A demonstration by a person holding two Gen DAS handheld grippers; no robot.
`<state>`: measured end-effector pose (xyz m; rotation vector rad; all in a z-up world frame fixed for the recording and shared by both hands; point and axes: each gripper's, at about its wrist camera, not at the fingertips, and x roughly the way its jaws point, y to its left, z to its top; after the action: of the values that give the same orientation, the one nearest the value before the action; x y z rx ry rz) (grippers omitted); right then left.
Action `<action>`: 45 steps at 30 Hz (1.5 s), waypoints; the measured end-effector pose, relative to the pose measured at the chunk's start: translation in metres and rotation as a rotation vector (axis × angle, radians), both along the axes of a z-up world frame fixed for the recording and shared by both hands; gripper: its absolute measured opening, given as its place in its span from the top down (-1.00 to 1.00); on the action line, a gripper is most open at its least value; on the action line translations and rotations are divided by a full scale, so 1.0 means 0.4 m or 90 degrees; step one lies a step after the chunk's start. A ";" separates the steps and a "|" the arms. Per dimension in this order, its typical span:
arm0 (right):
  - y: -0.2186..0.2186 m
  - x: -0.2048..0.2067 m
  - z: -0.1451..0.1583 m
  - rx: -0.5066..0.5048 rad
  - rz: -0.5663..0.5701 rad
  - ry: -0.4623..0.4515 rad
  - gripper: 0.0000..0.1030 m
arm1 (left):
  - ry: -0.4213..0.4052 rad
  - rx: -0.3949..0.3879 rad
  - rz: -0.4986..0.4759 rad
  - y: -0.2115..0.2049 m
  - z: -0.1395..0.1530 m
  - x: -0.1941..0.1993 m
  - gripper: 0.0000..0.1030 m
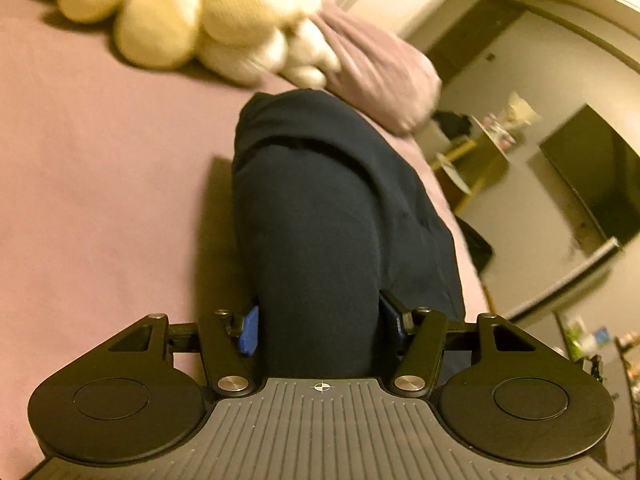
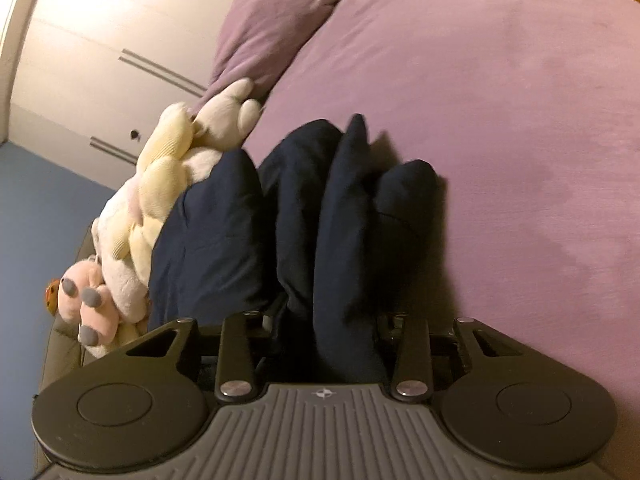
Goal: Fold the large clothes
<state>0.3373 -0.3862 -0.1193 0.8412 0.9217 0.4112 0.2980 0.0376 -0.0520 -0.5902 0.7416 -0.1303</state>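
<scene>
A dark navy garment (image 1: 320,200) lies bunched on the mauve bed sheet (image 1: 100,160) and runs back into my left gripper (image 1: 320,324). Its blue pads (image 1: 249,332) stand on either side of a thick roll of the cloth and press on it. The roll is lifted slightly and casts a shadow to its left. In the right wrist view the same garment (image 2: 224,232) rises in several upright folds from my right gripper (image 2: 332,320). That gripper is shut on a bundle of the cloth, which hides its pads.
Cream and white plush toys (image 1: 180,12) lie at the head of the bed beside a mauve pillow (image 1: 372,68). In the right wrist view the plush toys (image 2: 160,184) touch the garment's left side. A dark screen (image 1: 592,184) and a wooden side table (image 1: 472,160) stand past the bed's edge.
</scene>
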 end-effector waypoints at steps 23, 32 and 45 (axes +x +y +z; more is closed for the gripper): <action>0.458 -0.141 0.295 -0.331 0.025 -0.277 0.44 | 0.013 0.204 0.216 0.079 0.066 -0.143 -0.76; 0.640 -0.040 0.152 -0.477 0.026 -0.283 0.62 | -0.020 0.233 0.168 -0.056 -0.002 -0.007 -0.86; 0.536 -0.032 0.021 -0.437 -0.031 -0.308 0.63 | -0.017 0.301 0.180 -0.101 -0.097 0.044 -1.00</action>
<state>0.3243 -0.1720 -0.1110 0.1185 0.5262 0.2124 0.3154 -0.0027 -0.0908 -0.2362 0.6276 0.2932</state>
